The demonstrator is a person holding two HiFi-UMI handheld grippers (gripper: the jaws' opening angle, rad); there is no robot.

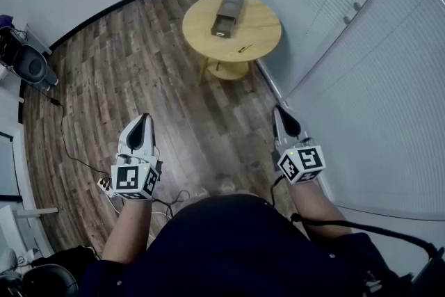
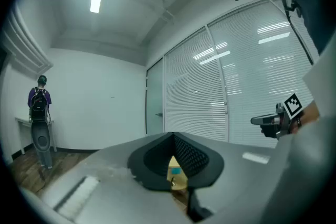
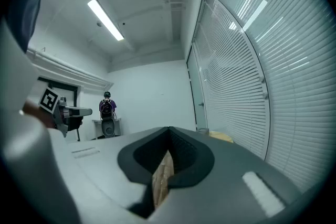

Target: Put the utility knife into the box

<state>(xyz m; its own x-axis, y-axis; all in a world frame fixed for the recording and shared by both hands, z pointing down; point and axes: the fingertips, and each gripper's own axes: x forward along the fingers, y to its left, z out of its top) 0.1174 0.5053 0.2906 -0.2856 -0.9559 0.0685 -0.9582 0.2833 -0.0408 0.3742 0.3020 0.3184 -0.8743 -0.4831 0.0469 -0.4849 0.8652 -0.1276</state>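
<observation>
Pale wood, round and smooth, the tabletop [image 1: 263, 28] carries a brown oblong box [image 1: 227, 14], and the slim dark utility knife [image 1: 245, 48] lies near it toward the rim. The left gripper [image 1: 144, 116] and right gripper [image 1: 279, 108] hang well apart from it over the plank floor [image 1: 139, 73], fingers closed together on nothing. A good first step is probably to walk in close, open 1 gripper, and pinch the knife across its narrow body.

Readable text: none in any view.
Left cube [image 1: 135, 179] on left tongs [image 1: 144, 119]: black-and-white square markers, no letters or digits.
Right cube [image 1: 302, 163] on right tongs [image 1: 280, 112]: likewise.
Box [image 1: 227, 13]: print, if any, too small.
</observation>
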